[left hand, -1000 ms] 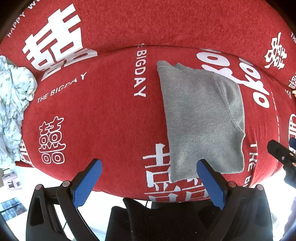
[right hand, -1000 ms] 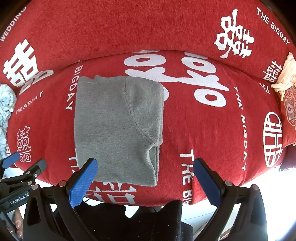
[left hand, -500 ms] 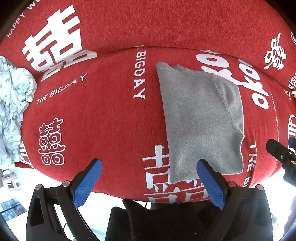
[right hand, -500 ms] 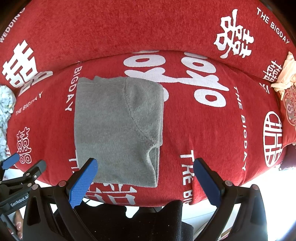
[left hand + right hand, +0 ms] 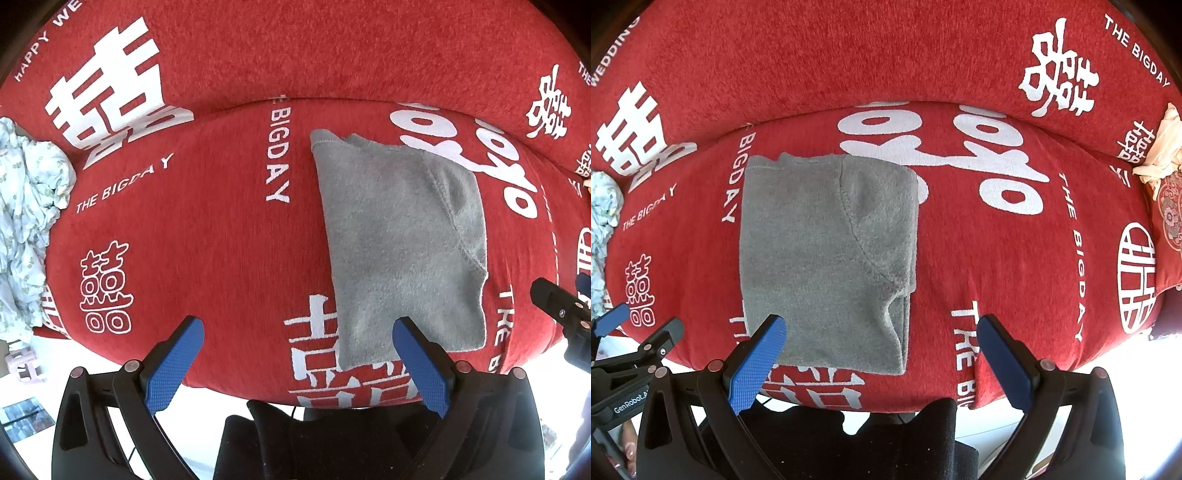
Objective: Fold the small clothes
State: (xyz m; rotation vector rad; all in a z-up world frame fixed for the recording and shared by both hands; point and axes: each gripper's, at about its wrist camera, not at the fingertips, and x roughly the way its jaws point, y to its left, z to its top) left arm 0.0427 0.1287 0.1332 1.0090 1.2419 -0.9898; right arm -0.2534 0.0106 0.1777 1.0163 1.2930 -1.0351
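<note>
On the red cover (image 5: pixel 207 229), printed with white characters and "THE BIGDAY", lies a grey garment (image 5: pixel 399 243), folded to a rough rectangle, flat, long axis running away from the cameras. A curved seam shows on its right part. Near edge sits close to the cover's front edge.

Left claw (image 5: pixel 297 360): jaws wide, nothing between them. Blue pads; the right pad (image 5: pixel 419 363) overlaps the garment's near edge in view, contact cannot be told. The left pad is over bare cover.

Right claw (image 5: pixel 882 358): jaws wide, empty. Its left pad (image 5: pixel 757 363) overlaps the garment's near-left corner in view; contact likewise unclear. The right pad is over bare cover, well right of the garment (image 5: pixel 827 254).

Each claw shows at the edge of the other's view: right one at the far right of the left view, left one at the lower left of the right view.

Pale patterned cloth (image 5: pixel 26 229) heaped at the cover's left end, well apart from the garment. Cream fabric (image 5: pixel 1160 155) and a red patterned cushion (image 5: pixel 1169 218) at the right end.
</note>
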